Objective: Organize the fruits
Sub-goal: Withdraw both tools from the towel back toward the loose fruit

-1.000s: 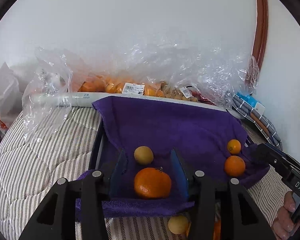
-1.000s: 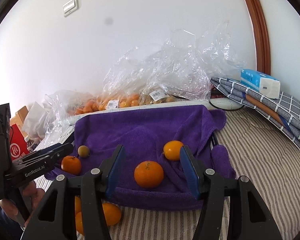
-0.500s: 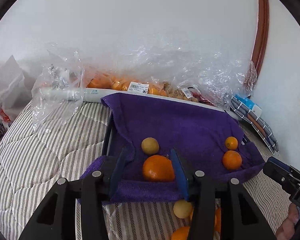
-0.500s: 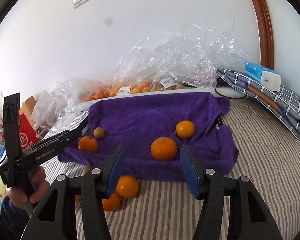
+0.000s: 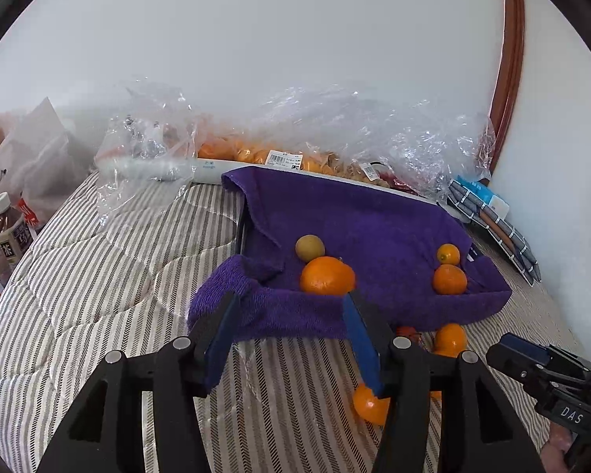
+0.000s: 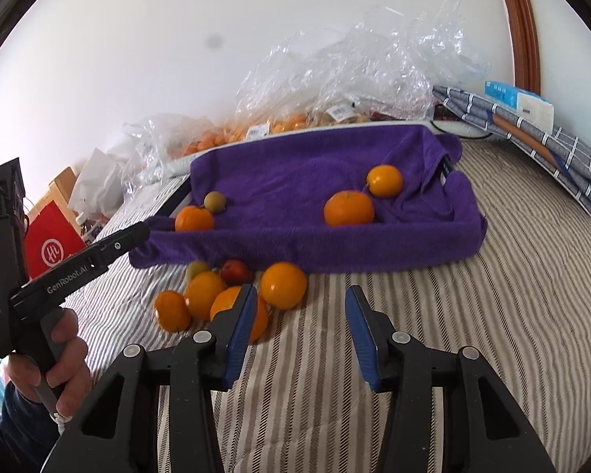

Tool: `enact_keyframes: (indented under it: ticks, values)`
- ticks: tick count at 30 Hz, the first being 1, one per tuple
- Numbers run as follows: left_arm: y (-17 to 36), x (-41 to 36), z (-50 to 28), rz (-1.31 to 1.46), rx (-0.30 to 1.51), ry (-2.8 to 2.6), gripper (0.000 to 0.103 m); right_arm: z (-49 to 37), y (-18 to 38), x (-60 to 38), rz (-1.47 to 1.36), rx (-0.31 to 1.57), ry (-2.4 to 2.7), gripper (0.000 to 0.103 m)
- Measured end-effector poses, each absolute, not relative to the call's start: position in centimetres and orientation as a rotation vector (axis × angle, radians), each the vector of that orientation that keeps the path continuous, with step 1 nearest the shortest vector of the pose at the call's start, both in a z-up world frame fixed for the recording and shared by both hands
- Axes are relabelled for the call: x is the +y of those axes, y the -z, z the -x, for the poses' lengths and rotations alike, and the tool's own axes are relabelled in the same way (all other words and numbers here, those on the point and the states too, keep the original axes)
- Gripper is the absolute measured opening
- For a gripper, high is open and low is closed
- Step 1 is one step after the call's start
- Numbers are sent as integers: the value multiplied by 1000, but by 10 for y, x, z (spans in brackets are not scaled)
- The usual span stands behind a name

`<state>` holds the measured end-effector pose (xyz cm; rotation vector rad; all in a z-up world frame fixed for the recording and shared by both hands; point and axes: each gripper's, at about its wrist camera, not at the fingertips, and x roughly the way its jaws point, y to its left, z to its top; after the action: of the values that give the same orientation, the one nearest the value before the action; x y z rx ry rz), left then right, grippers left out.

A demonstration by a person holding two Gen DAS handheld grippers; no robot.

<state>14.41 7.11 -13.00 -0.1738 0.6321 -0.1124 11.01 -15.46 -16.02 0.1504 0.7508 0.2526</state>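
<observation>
The left gripper (image 5: pixel 291 339) hovered low over the striped bed cover (image 5: pixel 98 276), its jaws apart with nothing between them, aimed at the near edge of the purple towel (image 5: pixel 354 220). The right gripper (image 6: pixel 299 331) hung over the bed as well, its jaws spread wide and empty.

On the towel, which seemed to be draped over a tray though only a dark rim showed, four fruits lay in two pairs. A large orange (image 5: pixel 327 276) sat touching a small yellow-green fruit (image 5: pixel 309 246) at its 11 o'clock. Well apart, toward 3 o'clock, a second orange (image 5: pixel 449 280) lay just beside a smaller one (image 5: pixel 448 254) at its 12 o'clock.

In the right wrist view, a loose cluster of fruits (image 6: pixel 232 295) rested on the bed just off the towel's near edge, at 10 o'clock from the right gripper: several oranges, a red fruit (image 6: pixel 235 271) and a greenish one (image 6: pixel 197 269), most touching. One orange (image 6: pixel 283 284) lay nearest the right gripper's left jaw.

At 12 o'clock, behind the towel, clear plastic bags (image 6: pixel 366 71) held more oranges against the wall. A tissue box (image 6: pixel 518 100) sat on folded checked cloth (image 6: pixel 563 149) at 2 o'clock.
</observation>
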Motion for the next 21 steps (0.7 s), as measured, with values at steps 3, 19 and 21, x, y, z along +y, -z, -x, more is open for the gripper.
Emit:
enact_keyframes:
  ticks: [3, 19, 21]
  values:
    - [130, 74, -136, 176, 630, 110, 52, -110, 165, -148, -142, 776, -266, 47]
    - [130, 87, -126, 234, 646, 91, 52, -122, 166, -131, -63, 780, -251, 53]
    - [131, 89, -126, 245, 650, 85, 52, -124, 166, -132, -59, 778, -236, 57]
